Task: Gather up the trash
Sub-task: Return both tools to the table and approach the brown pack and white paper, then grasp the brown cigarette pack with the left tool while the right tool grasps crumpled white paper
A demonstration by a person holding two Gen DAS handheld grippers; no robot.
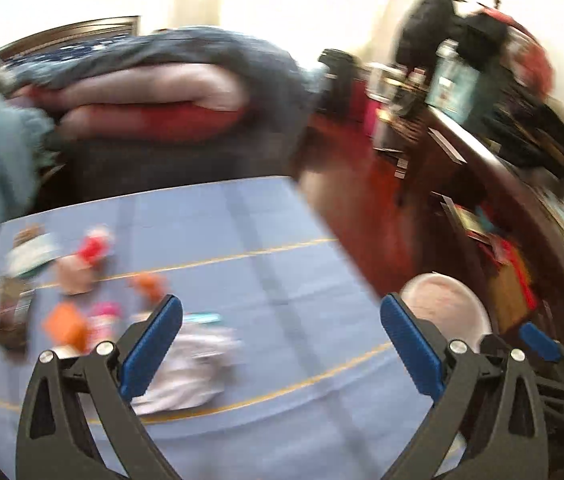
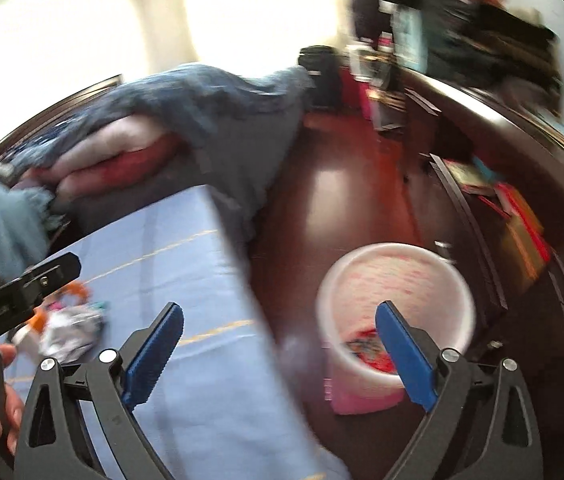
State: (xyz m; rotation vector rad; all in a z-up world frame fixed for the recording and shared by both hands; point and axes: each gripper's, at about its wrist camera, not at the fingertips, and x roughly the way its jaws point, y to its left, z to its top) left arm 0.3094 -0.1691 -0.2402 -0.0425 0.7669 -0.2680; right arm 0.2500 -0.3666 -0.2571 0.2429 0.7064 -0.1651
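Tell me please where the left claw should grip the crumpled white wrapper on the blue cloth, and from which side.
Judging from blurred frames: the crumpled white wrapper lies flat and loose on the blue cloth. Come from above with the open left claw and pinch a raised fold near its middle.

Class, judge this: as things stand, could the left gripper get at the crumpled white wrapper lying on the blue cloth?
Probably yes. The left gripper is open and empty, and the white wrapper lies uncovered on the blue cloth beside its left finger.

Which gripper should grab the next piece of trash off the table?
Left: it is open over the tablecloth beside the wrappers. The right is open toward the bin.
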